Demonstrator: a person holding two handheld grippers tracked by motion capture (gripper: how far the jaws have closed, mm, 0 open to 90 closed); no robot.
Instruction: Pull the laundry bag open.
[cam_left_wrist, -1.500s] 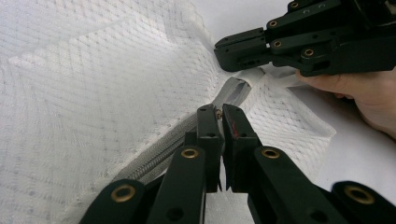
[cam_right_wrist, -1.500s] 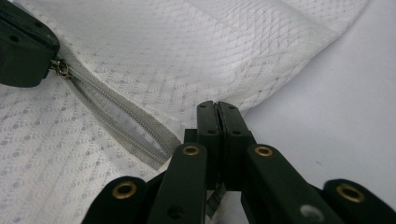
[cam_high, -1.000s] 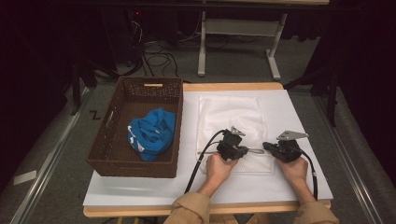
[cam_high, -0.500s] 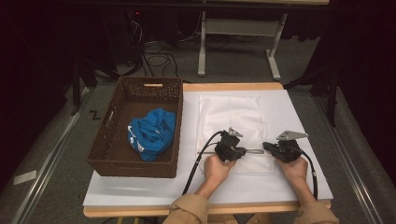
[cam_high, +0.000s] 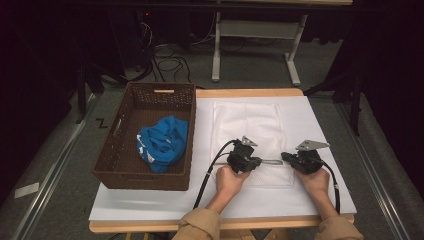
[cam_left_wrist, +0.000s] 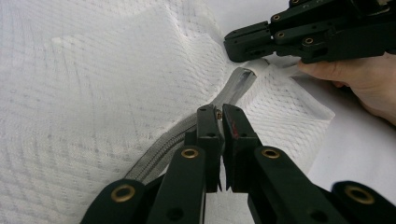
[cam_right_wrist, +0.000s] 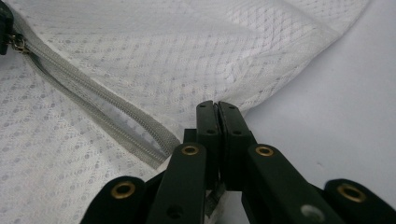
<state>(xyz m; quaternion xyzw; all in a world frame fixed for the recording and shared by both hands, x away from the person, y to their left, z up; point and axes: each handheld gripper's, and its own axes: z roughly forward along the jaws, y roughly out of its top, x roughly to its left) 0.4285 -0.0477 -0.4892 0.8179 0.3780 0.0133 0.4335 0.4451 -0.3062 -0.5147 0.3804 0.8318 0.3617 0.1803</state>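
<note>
Between the left gripper (cam_left_wrist: 219, 114), clamped on the zipper pull (cam_left_wrist: 218, 114), and the right gripper (cam_right_wrist: 216, 109), pinching the corner, the mesh bag (cam_high: 248, 127) looks light, limp, best held by its edges.

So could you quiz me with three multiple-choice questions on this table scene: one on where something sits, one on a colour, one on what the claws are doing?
1. Where does the blue cloth lie?
A. in the brown basket
B. on the mesh bag
C. on the floor

2. What colour is the mesh bag?
A. black
B. white
C. red

3. How does the left claw stand?
A. wide open above the bag
B. shut on the zipper pull
C. holding the basket

Answers:
1. A, the cloth sits inside the basket's walls.
2. B, the netting is white in every view.
3. B, its jaws pinch together at the zipper, while the right claw pinches the bag's end.
</note>
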